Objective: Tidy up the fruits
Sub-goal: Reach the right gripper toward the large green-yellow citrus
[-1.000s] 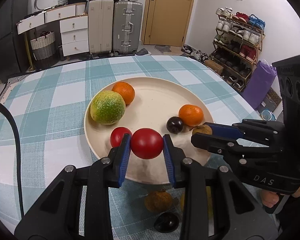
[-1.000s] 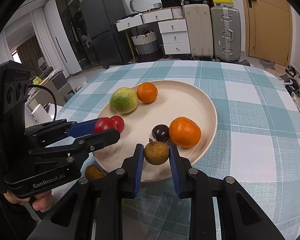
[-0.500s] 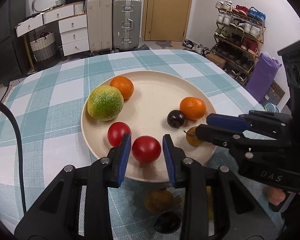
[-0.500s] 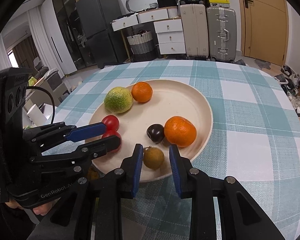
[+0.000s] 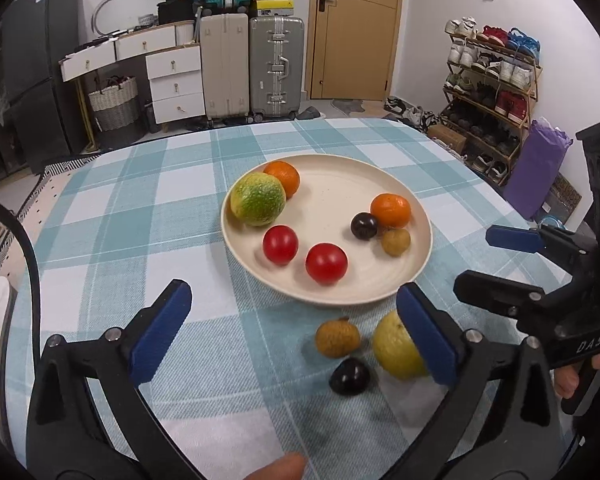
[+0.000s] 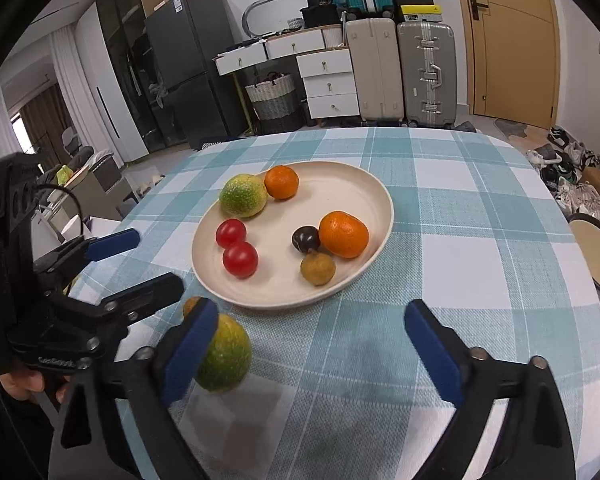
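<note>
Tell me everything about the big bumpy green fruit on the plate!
The big bumpy green-and-yellow round fruit is the largest thing on the round cream plate. Its skin looks rough and pebbled, green with yellow patches. It sits whole at the plate's far left edge, pressed against a small smooth orange fruit behind it. A shiny red tomato lies just in front, apart from it. No gripper touches it.

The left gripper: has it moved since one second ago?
Yes. The left gripper has drawn back from the plate, its jaws opening, with nothing between them.
</note>
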The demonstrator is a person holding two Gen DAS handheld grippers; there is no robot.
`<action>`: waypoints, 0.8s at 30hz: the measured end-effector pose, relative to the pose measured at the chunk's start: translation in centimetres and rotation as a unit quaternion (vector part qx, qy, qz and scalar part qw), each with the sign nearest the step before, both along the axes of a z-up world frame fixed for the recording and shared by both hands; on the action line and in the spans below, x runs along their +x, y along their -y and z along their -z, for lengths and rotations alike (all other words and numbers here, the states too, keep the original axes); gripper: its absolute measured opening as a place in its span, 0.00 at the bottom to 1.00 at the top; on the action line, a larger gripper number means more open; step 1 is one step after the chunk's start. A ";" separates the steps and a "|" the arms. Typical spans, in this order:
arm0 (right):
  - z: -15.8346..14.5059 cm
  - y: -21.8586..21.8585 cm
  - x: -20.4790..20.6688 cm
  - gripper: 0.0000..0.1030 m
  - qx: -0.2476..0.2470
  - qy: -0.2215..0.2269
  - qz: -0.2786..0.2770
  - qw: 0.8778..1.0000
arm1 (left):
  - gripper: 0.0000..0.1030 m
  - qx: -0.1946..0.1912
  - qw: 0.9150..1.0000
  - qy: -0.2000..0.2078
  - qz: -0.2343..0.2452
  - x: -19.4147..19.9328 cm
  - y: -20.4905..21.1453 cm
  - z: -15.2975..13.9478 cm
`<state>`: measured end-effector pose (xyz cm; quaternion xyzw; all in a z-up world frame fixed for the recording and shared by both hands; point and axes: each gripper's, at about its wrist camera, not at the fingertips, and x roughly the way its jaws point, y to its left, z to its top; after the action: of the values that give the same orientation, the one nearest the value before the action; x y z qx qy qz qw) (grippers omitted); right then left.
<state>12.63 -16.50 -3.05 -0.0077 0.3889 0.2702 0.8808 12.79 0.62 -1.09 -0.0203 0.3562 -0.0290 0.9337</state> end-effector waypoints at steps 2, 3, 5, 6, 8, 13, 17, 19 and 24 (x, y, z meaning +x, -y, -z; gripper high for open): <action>0.0 0.1 -0.3 1.00 0.000 -0.002 0.001 1.000 | 0.99 -0.005 1.000 -0.003 0.003 -0.9 -0.1 -0.2; 0.0 0.1 -0.4 1.00 -0.001 -0.002 0.001 1.000 | 0.99 -0.005 1.000 -0.004 0.002 -1.3 -0.1 -0.3; 0.0 0.1 -0.8 1.00 0.001 -0.004 -0.001 1.000 | 0.99 -0.002 1.000 -0.003 -0.001 -2.1 -0.3 -0.4; 0.0 0.1 -0.9 1.00 0.001 -0.005 -0.003 1.000 | 0.99 -0.001 1.000 -0.003 -0.003 -2.5 -0.3 -0.5; 0.1 -0.1 -1.2 1.00 0.002 -0.007 -0.007 1.000 | 0.99 -0.002 1.000 -0.005 -0.004 -3.1 -0.5 -0.6; 0.4 -0.6 -1.9 1.00 -0.001 -0.012 -0.014 1.000 | 0.99 -0.008 1.000 -0.011 -0.012 -4.0 -1.0 -0.3; 0.8 -1.1 -2.1 1.00 -0.006 -0.020 -0.019 1.000 | 0.99 -0.009 1.000 -0.021 -0.015 -4.4 -1.3 0.2; 0.9 -1.4 -2.2 1.00 -0.007 -0.022 -0.024 0.999 | 0.99 -0.008 1.000 -0.025 -0.016 -4.6 -1.3 0.5; 1.1 -1.9 -2.4 1.00 -0.011 -0.024 -0.032 0.999 | 0.99 -0.013 0.999 -0.034 -0.018 -4.6 -1.4 1.2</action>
<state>10.26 -14.56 -4.13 -0.0236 0.4123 0.2938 0.8621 8.20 2.02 -2.26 -0.0396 0.3868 -0.0161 0.9212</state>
